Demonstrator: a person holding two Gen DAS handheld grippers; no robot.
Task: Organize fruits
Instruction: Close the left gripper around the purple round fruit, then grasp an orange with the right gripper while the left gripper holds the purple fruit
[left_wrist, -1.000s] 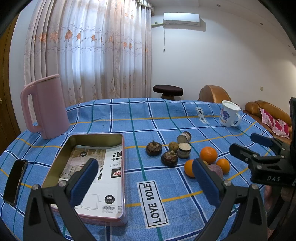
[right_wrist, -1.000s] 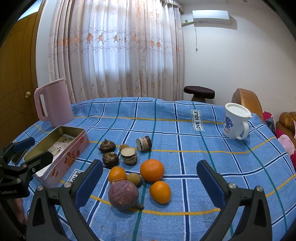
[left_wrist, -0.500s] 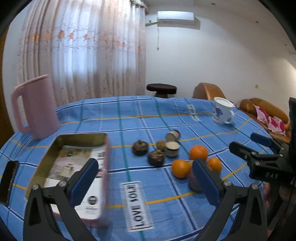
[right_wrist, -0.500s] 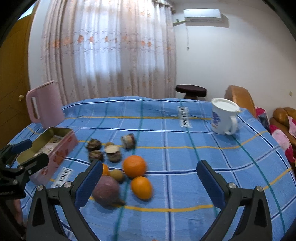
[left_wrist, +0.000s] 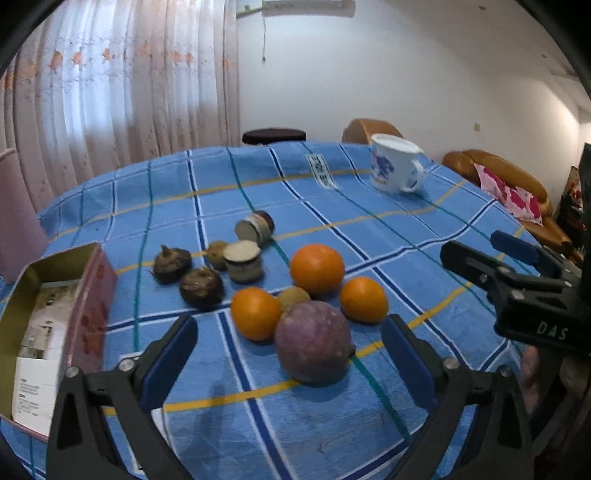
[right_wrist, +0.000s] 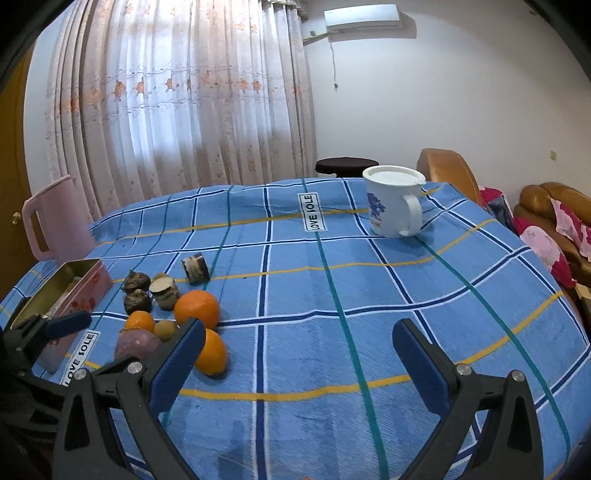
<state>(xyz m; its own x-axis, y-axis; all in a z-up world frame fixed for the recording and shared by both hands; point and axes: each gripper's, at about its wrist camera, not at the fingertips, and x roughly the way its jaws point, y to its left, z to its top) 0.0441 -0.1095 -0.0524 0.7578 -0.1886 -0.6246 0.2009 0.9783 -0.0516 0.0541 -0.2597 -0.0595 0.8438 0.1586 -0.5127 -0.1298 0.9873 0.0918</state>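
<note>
Tin box (left_wrist: 55, 332) far left, open. My left gripper (left_wrist: 288, 354) is wide, jaws closing, pads not yet touching the purple fruit (left_wrist: 314, 343) just beyond them, oranges (left_wrist: 317, 267) clustered behind. I'd centre on it before squeezing, avoiding the near orange. Right gripper (right_wrist: 295, 358) is spread, empty. Right view alone shows the pink jug (right_wrist: 55, 221) whole.

We see both wrist views angled down over the table (left_wrist: 369, 229), sharing the fruit cluster (left_wrist: 314, 343); left sits nearer.
</note>
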